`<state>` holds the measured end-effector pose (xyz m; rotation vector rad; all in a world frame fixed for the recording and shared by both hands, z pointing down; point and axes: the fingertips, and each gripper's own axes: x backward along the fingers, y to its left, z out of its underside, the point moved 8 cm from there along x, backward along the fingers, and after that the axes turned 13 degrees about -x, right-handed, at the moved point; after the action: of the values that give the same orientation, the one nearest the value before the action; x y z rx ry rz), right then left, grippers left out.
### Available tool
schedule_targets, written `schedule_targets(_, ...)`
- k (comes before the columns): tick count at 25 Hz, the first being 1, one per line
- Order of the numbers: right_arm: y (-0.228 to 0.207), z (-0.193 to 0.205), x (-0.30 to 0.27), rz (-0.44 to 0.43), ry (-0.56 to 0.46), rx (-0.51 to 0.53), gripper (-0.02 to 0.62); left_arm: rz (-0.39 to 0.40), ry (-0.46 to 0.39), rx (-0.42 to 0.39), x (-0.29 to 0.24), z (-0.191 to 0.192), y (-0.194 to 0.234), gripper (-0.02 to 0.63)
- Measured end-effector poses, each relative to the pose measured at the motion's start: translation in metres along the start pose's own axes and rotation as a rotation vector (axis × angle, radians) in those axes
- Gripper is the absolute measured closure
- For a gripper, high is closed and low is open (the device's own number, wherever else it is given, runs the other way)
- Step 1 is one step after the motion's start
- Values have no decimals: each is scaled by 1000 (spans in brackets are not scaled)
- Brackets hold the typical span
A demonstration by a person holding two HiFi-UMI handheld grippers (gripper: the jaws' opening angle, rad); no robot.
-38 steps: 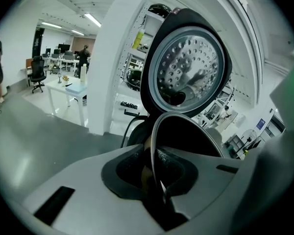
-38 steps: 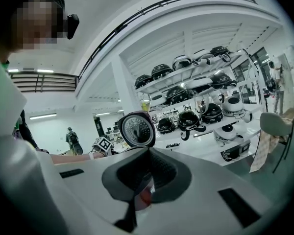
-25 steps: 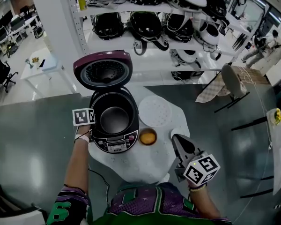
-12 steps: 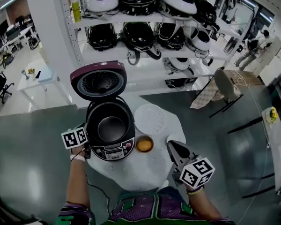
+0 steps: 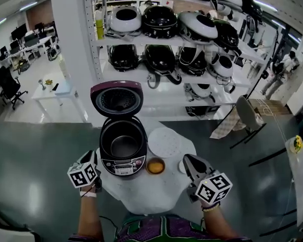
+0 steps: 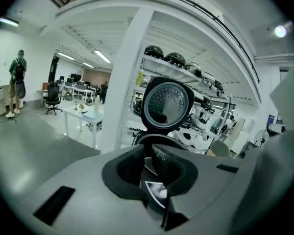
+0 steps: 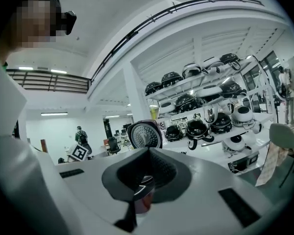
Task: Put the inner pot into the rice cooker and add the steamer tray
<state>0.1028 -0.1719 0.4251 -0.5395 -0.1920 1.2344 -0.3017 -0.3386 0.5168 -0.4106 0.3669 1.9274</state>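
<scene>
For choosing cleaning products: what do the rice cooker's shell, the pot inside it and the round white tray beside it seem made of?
Rice cooker: probably glossy dark plastic; its front panel catches light. Inner pot: likely dark coated metal, with a soft sheen on its floor. Steamer tray: seemingly matte white plastic, pale and without glints. Distance leaves all three uncertain.

White shelving (image 5: 146,40) stacked with cookers (image 5: 160,20) stands behind a round white table (image 5: 151,190) on grey floor (image 5: 35,155).
</scene>
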Motion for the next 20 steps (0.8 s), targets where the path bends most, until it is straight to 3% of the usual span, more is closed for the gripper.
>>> schedule_targets(9,-21,-46,74,-93,-43,39,589,-21,-161,12,93,-3,-116,548)
schedule_targets(20,-41,-66,163,-179,-123,40,589,42,-355,-122,193,-14,-254,548)
